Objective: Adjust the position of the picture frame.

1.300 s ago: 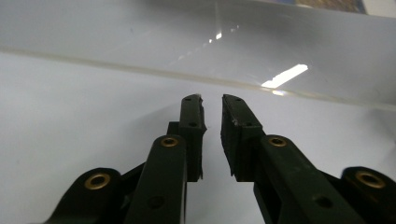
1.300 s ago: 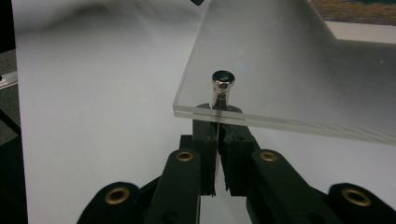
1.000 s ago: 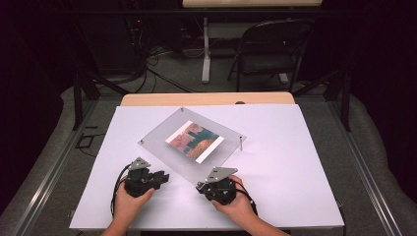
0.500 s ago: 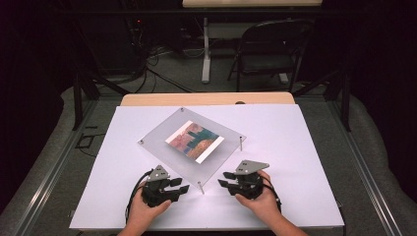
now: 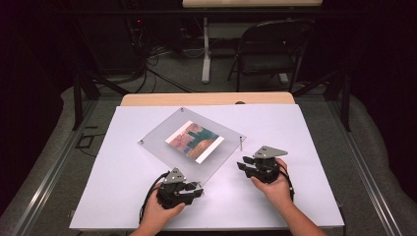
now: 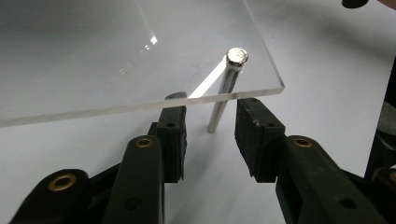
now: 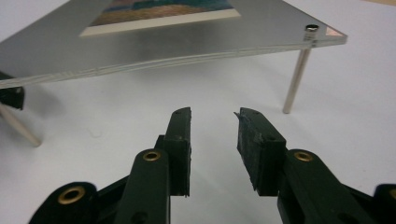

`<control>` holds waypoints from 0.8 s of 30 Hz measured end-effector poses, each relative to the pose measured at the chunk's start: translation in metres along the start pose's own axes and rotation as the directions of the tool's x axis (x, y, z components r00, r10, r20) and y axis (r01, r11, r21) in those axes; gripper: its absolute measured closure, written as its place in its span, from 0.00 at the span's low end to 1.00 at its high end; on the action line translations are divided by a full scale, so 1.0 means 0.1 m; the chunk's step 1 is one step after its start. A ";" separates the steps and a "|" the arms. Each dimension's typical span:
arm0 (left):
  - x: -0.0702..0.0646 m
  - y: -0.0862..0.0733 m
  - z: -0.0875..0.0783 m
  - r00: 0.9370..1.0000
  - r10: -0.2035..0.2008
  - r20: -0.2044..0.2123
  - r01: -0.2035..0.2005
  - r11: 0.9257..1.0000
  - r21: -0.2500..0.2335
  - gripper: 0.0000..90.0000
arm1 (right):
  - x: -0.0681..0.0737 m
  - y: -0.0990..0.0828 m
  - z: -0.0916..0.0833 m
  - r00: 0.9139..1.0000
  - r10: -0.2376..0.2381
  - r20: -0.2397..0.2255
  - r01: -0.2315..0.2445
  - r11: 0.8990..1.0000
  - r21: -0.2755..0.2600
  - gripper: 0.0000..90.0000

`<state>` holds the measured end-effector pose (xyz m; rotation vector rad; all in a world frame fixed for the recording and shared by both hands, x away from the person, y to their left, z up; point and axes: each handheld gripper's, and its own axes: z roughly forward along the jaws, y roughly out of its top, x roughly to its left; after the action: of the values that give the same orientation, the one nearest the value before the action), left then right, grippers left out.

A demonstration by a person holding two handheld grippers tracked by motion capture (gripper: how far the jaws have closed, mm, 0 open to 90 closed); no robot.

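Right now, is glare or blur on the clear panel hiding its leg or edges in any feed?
Left gripper view: the clear panel carries small glints and its far part is soft, yet its edge and the metal leg stay crisp. Right gripper view: the panel reflects grey, the near-left corner is blurred, the far leg sharp. High view: even lighting, dark surroundings, legs tiny.

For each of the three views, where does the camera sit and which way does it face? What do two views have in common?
High view: above the person's side, looking forward and down on the white table; both hands, the left tongs and the right tongs show.
Left gripper view: rides on the left tongs, looking along their open jaws at a metal leg under the clear panel's corner.
Right gripper view: rides on the right tongs, facing low under the panel toward another leg.
Shared: all three views show the panel.
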<state>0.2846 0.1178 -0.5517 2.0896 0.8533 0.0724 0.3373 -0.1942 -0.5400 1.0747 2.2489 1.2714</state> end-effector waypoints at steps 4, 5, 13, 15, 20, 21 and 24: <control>-0.02 0.02 0.07 1.000 -0.001 -0.003 0.001 1.000 -0.004 0.76 | -0.10 0.00 0.04 1.000 0.013 0.028 -0.013 1.000 -0.002 0.72; -0.02 0.03 0.08 1.000 -0.007 -0.001 0.007 1.000 -0.007 0.77 | -0.13 0.01 0.04 0.999 0.012 0.036 -0.012 1.000 -0.003 0.72; -0.04 0.04 0.13 1.000 0.023 -0.007 -0.023 1.000 -0.008 0.94 | -0.29 0.00 0.24 0.995 0.052 0.081 -0.053 0.999 0.008 0.73; -0.05 0.04 0.13 0.999 0.035 -0.015 -0.035 0.999 -0.007 0.94 | -0.29 0.01 0.27 0.995 0.046 0.087 -0.048 0.999 0.012 0.73; -0.04 0.04 0.08 1.000 0.022 -0.022 -0.022 1.000 0.001 0.95 | -0.30 0.06 0.36 0.994 0.049 0.095 -0.050 0.999 0.007 0.73; -0.03 0.03 0.06 1.000 0.020 -0.021 -0.019 1.000 0.006 0.95 | -0.30 0.07 0.38 0.994 0.054 0.094 -0.054 0.998 0.006 0.73; -0.02 -0.01 0.01 0.999 0.006 -0.048 -0.006 1.000 -0.001 0.95 | -0.29 0.06 0.44 0.994 0.049 0.094 -0.051 0.999 0.011 0.73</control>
<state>0.2827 0.1158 -0.5526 2.0964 0.8755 0.1270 0.3865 -0.1885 -0.5606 1.1776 2.1769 1.2006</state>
